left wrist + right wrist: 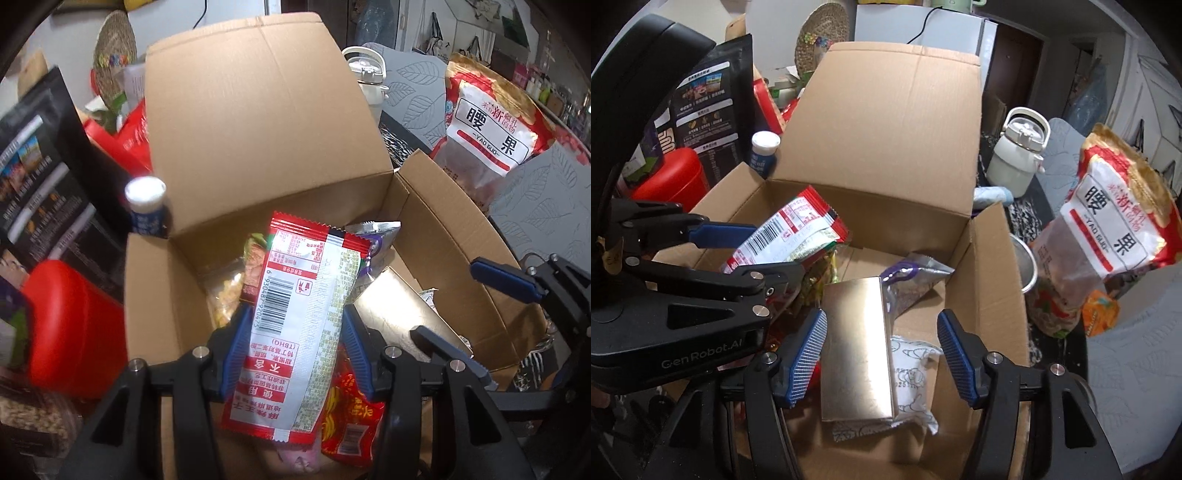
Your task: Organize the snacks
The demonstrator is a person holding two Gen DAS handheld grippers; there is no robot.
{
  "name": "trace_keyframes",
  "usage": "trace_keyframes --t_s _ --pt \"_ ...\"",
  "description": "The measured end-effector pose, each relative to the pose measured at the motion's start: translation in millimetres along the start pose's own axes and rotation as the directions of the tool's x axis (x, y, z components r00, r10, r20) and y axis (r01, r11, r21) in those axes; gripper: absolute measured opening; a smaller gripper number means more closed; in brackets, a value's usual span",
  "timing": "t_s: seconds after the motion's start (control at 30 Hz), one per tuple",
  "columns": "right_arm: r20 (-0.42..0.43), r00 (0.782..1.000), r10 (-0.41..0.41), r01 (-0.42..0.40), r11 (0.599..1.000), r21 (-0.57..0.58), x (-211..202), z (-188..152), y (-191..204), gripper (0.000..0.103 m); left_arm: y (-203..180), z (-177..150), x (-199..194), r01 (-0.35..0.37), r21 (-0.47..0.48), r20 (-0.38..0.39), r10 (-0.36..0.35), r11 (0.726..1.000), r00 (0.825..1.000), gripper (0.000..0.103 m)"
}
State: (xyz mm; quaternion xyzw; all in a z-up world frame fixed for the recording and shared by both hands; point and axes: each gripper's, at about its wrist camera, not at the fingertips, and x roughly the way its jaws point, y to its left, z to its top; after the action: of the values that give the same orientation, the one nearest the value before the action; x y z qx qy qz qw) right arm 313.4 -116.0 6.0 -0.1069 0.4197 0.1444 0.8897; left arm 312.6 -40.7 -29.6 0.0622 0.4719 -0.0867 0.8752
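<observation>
An open cardboard box (258,129) (886,129) holds several snack packs. My left gripper (295,321) (757,251) is shut on a red-and-white snack packet (299,295) (790,229) with a barcode, held above the box's left side. My right gripper (882,325) (476,310) stands open over a shiny gold box (857,343) (402,306) that lies in the carton; the pads do not press on it. Under the gold box lies a white printed packet (912,373). A silver-purple packet (912,280) lies behind it.
A big red cashew bag (1108,229) (487,125) stands right of the carton, and a white kettle-like jug (1015,158) behind. On the left are a red canister (672,173), a black pouch (705,99) and a white-capped blue bottle (762,151). The carton's rear flap stands upright.
</observation>
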Motion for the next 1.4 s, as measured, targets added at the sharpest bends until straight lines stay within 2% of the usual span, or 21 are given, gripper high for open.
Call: trace_keyframes --t_s 0.07,0.17,0.2,0.4,0.67,0.77,0.87,1.0,1.13,1.2,1.4 --pt "0.001 1.0 -0.012 0.012 1.0 0.003 -5.1 0.3 0.5 0.063 -0.3 0.4 -5.0 -0.013 -0.003 0.003 0.013 1.0 1.0 0.053" --pt "0.001 0.999 -0.033 0.033 0.999 0.018 -14.9 0.8 -3.3 0.063 -0.8 0.8 -14.1 -0.06 -0.006 0.024 0.06 0.998 0.998 0.085" --pt "0.003 0.999 -0.043 0.043 0.999 0.018 -17.0 1.9 -5.5 0.062 -0.2 0.5 -18.4 -0.071 -0.006 0.041 0.071 0.997 0.997 0.09" --pt "0.016 0.996 -0.085 0.084 0.996 0.04 -38.4 3.9 -14.4 0.064 2.6 1.9 -48.7 -0.066 -0.012 0.084 0.067 0.998 0.994 0.09" --pt "0.075 0.993 -0.096 0.091 0.993 0.07 -75.9 9.5 -20.0 0.064 -1.0 -1.3 -98.4 -0.061 -0.015 0.173 0.062 0.998 0.983 0.09" --pt "0.112 0.988 -0.105 0.096 0.992 0.079 -96.3 10.9 -18.7 0.066 -1.8 -5.0 -123.4 -0.07 -0.017 0.225 0.072 0.997 0.972 0.09" --pt "0.151 0.982 -0.112 0.1 0.991 0.083 -115.4 11.3 -17.0 0.073 1.6 -8.9 -147.1 -0.059 -0.038 0.262 0.067 0.998 0.963 0.09" --pt "0.211 0.969 -0.128 0.113 0.99 0.081 -146.4 8.0 -11.9 0.073 2.6 -16.9 -173.3 -0.072 -0.044 0.303 0.082 0.996 0.949 0.09" --pt "0.255 0.958 -0.129 0.111 0.99 0.083 -174.7 3.1 -5.8 0.074 3.2 -29.0 -198.5 -0.062 -0.037 0.346 0.071 0.997 0.935 0.09" --pt "0.277 0.953 -0.126 0.106 0.991 0.087 -188.6 -0.9 -2.1 0.078 2.8 -36.4 -212.0 -0.062 -0.03 0.368 0.069 0.998 0.927 0.09" --pt "0.338 0.928 -0.155 0.132 0.987 0.092 -227.7 -18.1 14.2 0.082 1.1 -60.8 -246.4 -0.076 -0.017 0.427 0.076 0.997 0.901 0.09"
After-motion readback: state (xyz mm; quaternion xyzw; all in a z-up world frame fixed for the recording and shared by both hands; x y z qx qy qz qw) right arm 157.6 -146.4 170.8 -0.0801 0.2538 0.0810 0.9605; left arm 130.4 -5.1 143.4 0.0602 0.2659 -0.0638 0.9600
